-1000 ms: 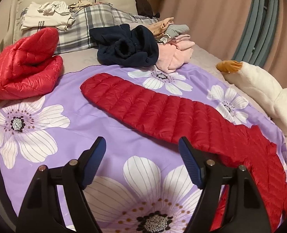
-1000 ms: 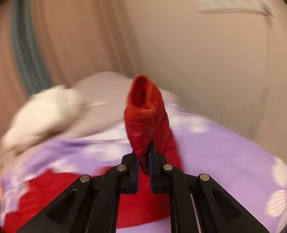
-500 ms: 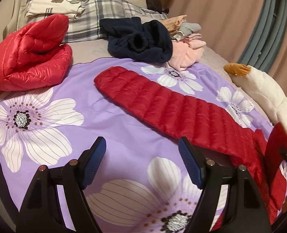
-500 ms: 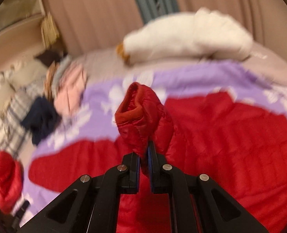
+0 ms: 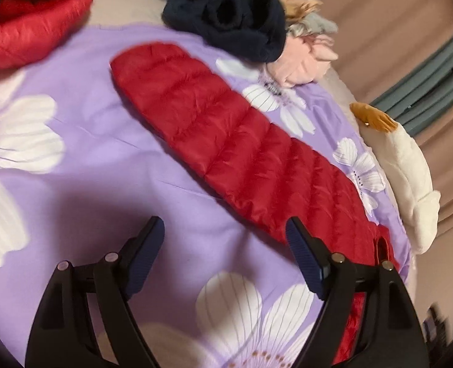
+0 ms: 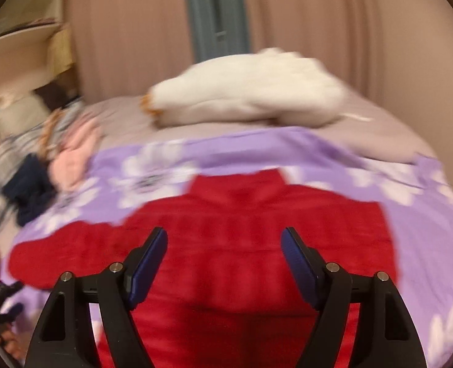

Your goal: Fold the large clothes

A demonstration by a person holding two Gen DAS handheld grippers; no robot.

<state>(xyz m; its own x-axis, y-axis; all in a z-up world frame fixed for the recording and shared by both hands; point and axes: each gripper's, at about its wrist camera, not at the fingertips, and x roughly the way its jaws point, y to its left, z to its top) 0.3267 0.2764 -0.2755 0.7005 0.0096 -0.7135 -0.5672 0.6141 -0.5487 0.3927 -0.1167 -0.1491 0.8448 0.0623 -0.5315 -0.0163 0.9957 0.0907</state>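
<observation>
You've just let the right tongs (image 6: 223,263) spring wide off the red puffer jacket (image 6: 241,245) lying mid-bed (image 5: 110,159), left tongs (image 5: 225,260) wide and empty too, so next probably grab that outstretched sleeve (image 5: 214,122) and fold it in.

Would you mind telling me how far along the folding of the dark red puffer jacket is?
Done: the dark red puffer jacket lies spread on the purple floral sheet, one sleeve stretched out. In hand: nothing; the right gripper has just opened and the left gripper is open too. Left: all the folds, then the bright red jacket and the heap of clothes.
</observation>
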